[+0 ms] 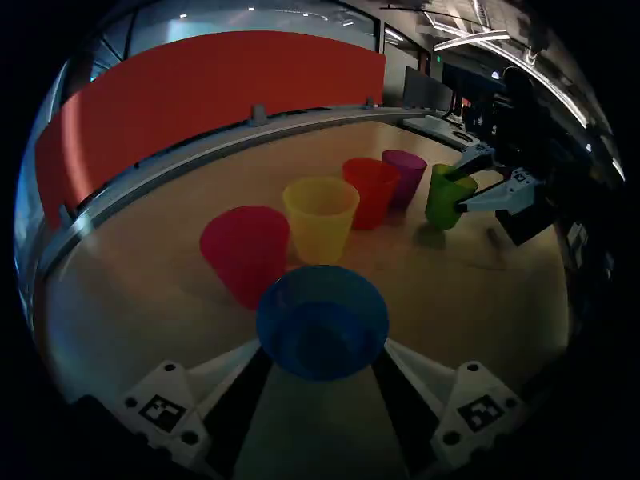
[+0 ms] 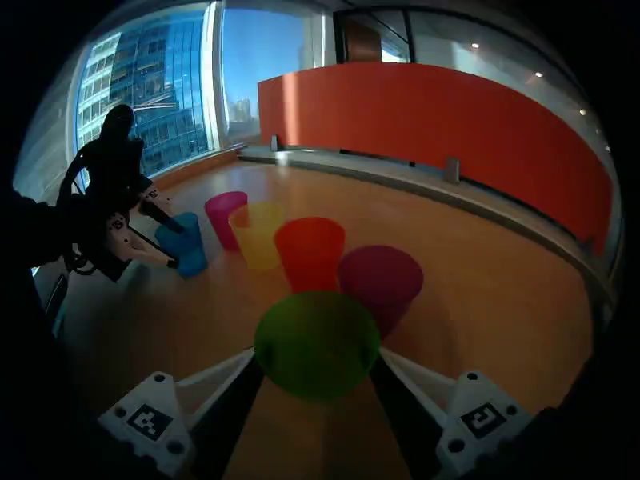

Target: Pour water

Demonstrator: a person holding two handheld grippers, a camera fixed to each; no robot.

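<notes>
Here left gripper (image 1: 324, 346) clamps upright blue cup (image 1: 322, 316); right gripper (image 2: 318, 354) clamps upright green cup (image 2: 317, 336).

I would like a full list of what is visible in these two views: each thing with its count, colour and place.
blue cup: one, blue, at one end of the row, between the left tool's fingers
pink cup: one, pink-red, beside the blue cup
yellow cup: one, yellow, third in the row
red cup: one, orange-red, fourth
purple cup: one, purple, fifth
green cup: one, green, at the other end of the row
table: one, light wood, under the cups
partition: one, orange, along the table's far edge
left tool: one, white, closed on the blue cup
right tool: one, white, closed on the green cup
</notes>
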